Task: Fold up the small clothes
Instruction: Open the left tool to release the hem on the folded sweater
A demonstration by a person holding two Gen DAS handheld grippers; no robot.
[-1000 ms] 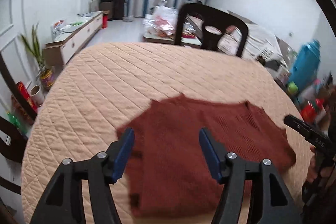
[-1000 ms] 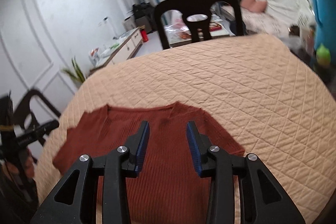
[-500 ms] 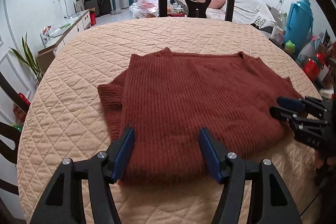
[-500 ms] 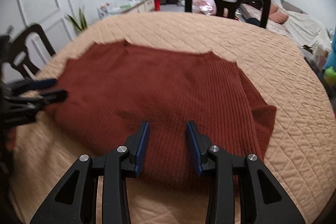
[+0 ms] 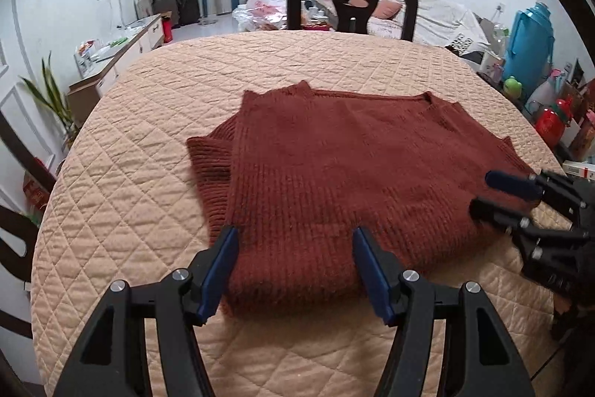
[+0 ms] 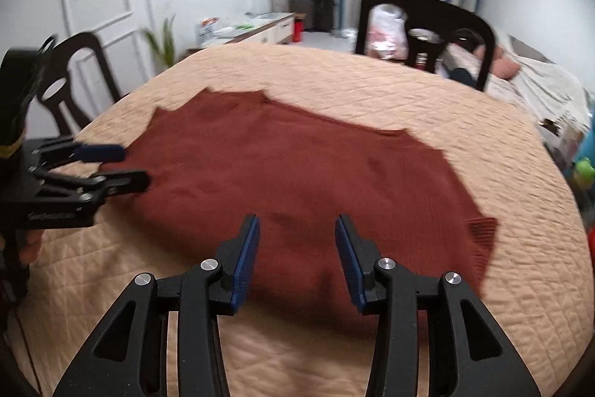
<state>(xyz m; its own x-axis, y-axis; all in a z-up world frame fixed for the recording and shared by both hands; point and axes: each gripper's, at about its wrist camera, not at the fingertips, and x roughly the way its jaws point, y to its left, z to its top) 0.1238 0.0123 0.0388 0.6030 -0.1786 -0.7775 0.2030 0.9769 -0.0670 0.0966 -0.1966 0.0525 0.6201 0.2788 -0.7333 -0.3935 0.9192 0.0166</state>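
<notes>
Rust-red sweater (image 5: 346,181) lies on quilted table (image 5: 148,151), black chair (image 5: 349,2) behind, both grippers' fingers wide

Both grippers matte black plastic w/ triangular cut-outs, silver round screws at the pivots, blue ribbed pads (image 5: 219,270) inside each finger. Right gripper (image 6: 296,261): same build as left gripper (image 5: 295,270). Left's side has embossed lettering, illegible; bit of skin below it.

Left gripper (image 5: 295,270) jaws wide apart, right gripper (image 6: 297,257) likewise parted, both empty
</notes>
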